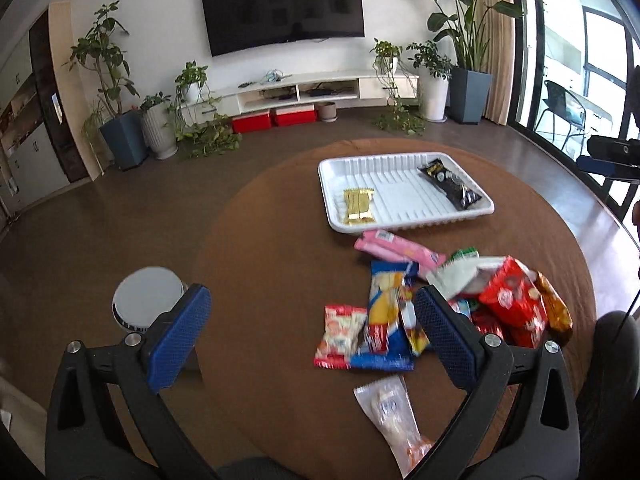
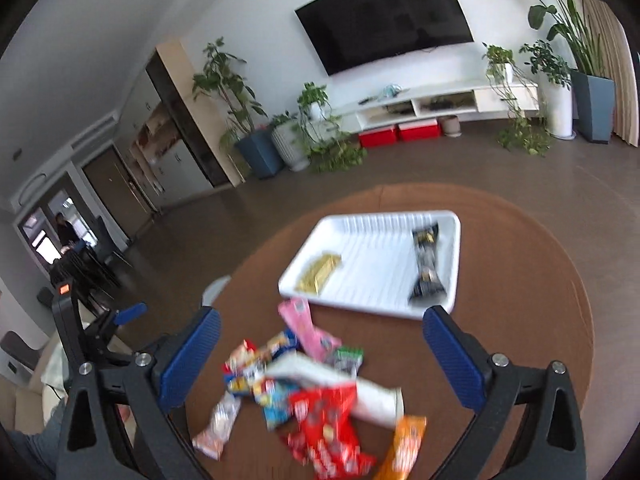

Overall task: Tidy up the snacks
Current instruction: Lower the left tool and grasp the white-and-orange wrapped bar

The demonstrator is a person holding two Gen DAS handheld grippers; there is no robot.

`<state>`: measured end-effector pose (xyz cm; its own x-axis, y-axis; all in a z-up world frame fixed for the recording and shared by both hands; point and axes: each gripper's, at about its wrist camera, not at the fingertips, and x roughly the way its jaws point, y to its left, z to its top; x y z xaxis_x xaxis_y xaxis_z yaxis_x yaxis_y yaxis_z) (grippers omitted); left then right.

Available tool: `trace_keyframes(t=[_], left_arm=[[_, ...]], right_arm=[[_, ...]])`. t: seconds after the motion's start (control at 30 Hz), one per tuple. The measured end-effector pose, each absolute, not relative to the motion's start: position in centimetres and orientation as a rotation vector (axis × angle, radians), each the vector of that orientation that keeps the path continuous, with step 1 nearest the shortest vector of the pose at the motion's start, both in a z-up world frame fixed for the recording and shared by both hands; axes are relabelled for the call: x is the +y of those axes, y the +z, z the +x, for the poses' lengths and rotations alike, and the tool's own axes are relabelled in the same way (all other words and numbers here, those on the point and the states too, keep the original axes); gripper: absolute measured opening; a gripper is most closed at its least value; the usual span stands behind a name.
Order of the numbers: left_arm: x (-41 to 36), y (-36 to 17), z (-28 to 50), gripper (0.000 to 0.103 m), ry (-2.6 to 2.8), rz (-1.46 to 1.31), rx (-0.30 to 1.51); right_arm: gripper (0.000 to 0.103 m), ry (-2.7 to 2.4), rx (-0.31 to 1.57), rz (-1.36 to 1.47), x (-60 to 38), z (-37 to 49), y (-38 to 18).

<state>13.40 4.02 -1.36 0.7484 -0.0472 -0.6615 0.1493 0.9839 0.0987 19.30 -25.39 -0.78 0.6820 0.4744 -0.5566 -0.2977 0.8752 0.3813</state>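
1. Snack pile (image 1: pixel 440 304) lies loose on the round brown table (image 1: pixel 260 240), just in front of the white tray (image 1: pixel 332 184). The tray already holds a gold packet (image 1: pixel 359 206) on its left side and a black packet (image 1: pixel 449 185) on its right, well apart; middle bare.
2. Step in hand (judged): choosing the next packet from the pile. Next move calls for singling out a packet from the top or edge of the heap, since the wrappers overlap.
3. Left gripper (image 1: pixel 312 336): jaws wide, empty, raised above the table left of the pile, looking down.
4. Right gripper (image 2: pixel 320 356): jaws wide, empty, poised over the pile, red packet (image 2: pixel 324 424) below (view blurred).
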Motion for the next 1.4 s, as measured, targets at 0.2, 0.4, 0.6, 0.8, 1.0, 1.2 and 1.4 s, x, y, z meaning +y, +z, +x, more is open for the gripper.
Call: trace_keyframes(t=[0.2,0.4,0.6,0.8,1.0,1.2,1.4], left_arm=[[3.7,-5.6,9.1,0.103,-0.151,0.046,0.845],[1.5,-8.2,8.2,0.103,-0.173,0.070,0.900],[0.3,-10.2,9.4,0.086,-0.186,0.089,0.985],[0.7,-12.1,10.6,0.066,-0.168,0.083,1.064],[0.4,-13.2,11.3,0.066,-0.165,0.101,1.098],[0.5,-14.1,11.8,0.066,-0.174,0.112,1.113],[0.2,-13.9,12.2,0.048,-0.200,0.140,1.098]], right_arm=[[0.103,0.294,0.797,0.290,-25.5,13.6,-4.1],[0.102,0.237,0.815,0.299,-25.7,9.2,-7.5],[0.095,0.211,0.825,0.252,-24.2,7.9,-9.1],[0.094,0.231,0.794,0.255,-23.1,7.3,-9.5],[0.089,0.252,0.791,0.231,-22.4,7.5,-9.5],[0.088,0.249,0.805,0.215,-22.2,7.7,-9.8],[0.087,0.243,0.814,0.232,-22.8,8.0,-10.1]])
